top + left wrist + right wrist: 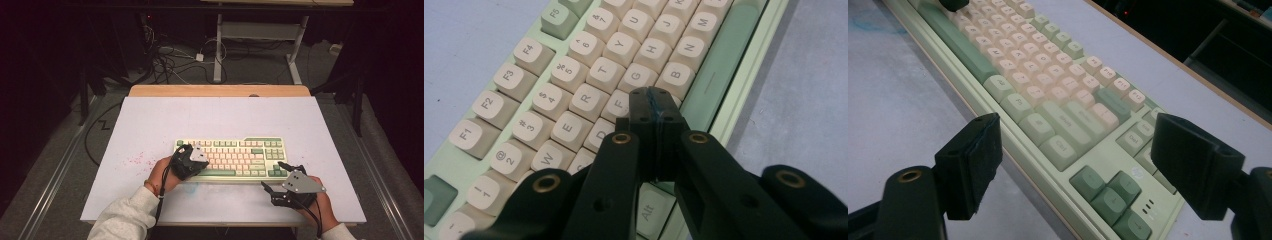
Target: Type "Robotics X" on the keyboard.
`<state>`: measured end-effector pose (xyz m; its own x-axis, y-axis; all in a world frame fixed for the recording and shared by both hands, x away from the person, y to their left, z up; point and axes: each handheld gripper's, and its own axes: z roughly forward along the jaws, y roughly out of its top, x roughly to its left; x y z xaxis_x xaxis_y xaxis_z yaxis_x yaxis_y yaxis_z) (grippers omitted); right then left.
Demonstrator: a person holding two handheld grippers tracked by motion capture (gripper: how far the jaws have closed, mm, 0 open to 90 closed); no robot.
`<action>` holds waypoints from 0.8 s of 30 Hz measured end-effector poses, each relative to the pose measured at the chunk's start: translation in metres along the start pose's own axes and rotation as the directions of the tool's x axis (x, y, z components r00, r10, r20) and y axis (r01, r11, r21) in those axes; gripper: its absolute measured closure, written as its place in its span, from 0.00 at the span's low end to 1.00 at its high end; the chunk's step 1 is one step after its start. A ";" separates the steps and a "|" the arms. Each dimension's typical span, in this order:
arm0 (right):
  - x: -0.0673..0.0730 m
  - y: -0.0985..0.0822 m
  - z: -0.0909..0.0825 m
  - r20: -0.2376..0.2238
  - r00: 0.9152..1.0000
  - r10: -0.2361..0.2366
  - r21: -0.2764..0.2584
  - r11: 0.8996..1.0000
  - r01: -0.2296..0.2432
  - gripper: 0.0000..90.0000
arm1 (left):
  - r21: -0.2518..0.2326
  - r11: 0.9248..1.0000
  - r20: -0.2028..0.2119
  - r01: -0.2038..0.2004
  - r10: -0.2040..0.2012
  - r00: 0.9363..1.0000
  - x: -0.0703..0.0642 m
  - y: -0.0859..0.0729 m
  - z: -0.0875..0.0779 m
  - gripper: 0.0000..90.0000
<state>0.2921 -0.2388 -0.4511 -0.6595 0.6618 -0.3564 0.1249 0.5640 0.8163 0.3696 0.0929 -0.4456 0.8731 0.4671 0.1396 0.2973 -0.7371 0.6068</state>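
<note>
While our closed left tongs are poking the keyboard near F, our open right tongs are waiting at its five o'clock corner.

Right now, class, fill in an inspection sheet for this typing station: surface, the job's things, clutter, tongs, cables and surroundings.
Surface: white tabletop, faint pink specks at its left part.
Job's things: green and cream keyboard lying flat, near the front edge.
Clutter: nothing seen.
Tongs: left tongs shut, tips over the keys by F and G; right tongs open, off the keyboard's right end by the arrow keys.
Cables: a black cable trails from the left tongs; tangled leads on the floor.
Surroundings: dark room, white desk frame behind.
</note>
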 end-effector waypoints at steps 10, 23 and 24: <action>0.000 0.000 0.000 -0.003 1.000 -0.003 0.002 1.000 0.003 0.24 | 0.003 1.000 -0.005 -0.001 0.001 1.000 0.001 -0.001 0.000 0.97; 0.001 0.000 0.001 -0.006 1.000 -0.008 0.008 1.000 0.008 0.24 | 0.002 1.000 -0.008 -0.001 0.001 1.000 0.001 -0.001 0.000 0.97; 0.001 0.000 0.001 -0.006 1.000 -0.007 0.008 1.000 0.007 0.24 | 0.002 1.000 -0.008 -0.001 0.001 1.000 0.001 -0.001 0.000 0.97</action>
<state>0.2924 -0.2381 -0.4522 -0.6647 0.6547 -0.3598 0.1258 0.5728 0.8099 0.3702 0.0938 -0.4461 0.8702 0.4704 0.1464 0.2974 -0.7385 0.6051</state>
